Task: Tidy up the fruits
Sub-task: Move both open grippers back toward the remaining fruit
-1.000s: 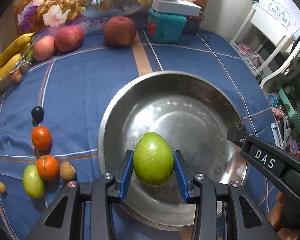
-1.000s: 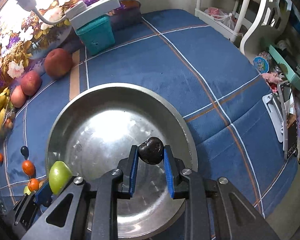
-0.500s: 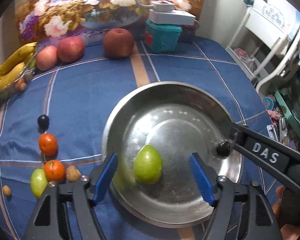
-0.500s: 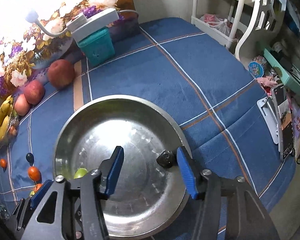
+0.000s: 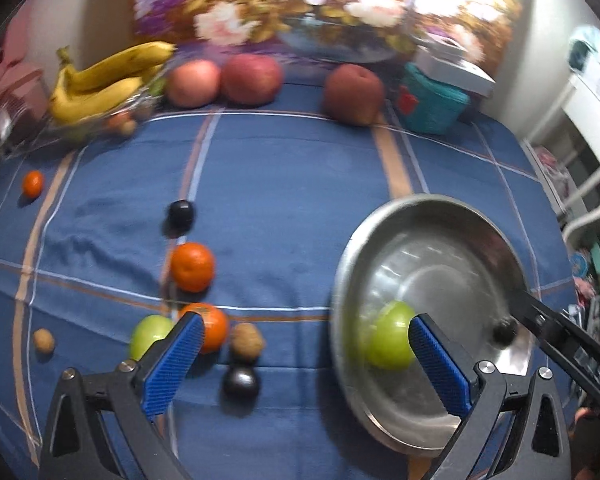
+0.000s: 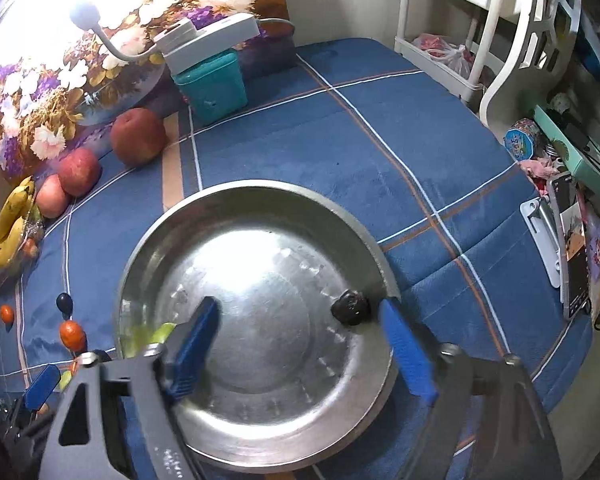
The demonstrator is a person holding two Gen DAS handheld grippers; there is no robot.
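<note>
**A:** ok so both tongs just finished spreading. Left tongs (image 5: 304, 364) gape wide with nothing between the ribbed blue pads (image 5: 172, 364), hanging over the gap between the loose fruit and the bowl. Right tongs (image 6: 300, 348) are wide apart too, nothing pinched.

**B:** where's the fruit then?

**A:** smooth green pear-shaped fruit (image 5: 392, 336) lies inside the shiny round steel bowl (image 6: 256, 208), near its left wall. A small wrinkly dark fruit (image 6: 351, 307) sits by the right rim, just clear of the right pad.

**B:** and outside the bowl?

**A:** on the blue checked cloth (image 5: 284, 184) over the bench: a glossy black ball-shaped fruit (image 5: 241, 383), a brownish lumpy one (image 5: 247, 340), another green fruit (image 5: 150, 332), two oranges (image 5: 192, 267), another dark one (image 5: 181, 213). Further back, three red apples (image 5: 252, 79), bananas (image 5: 108, 80), a teal plastic box (image 5: 434, 108).
</note>
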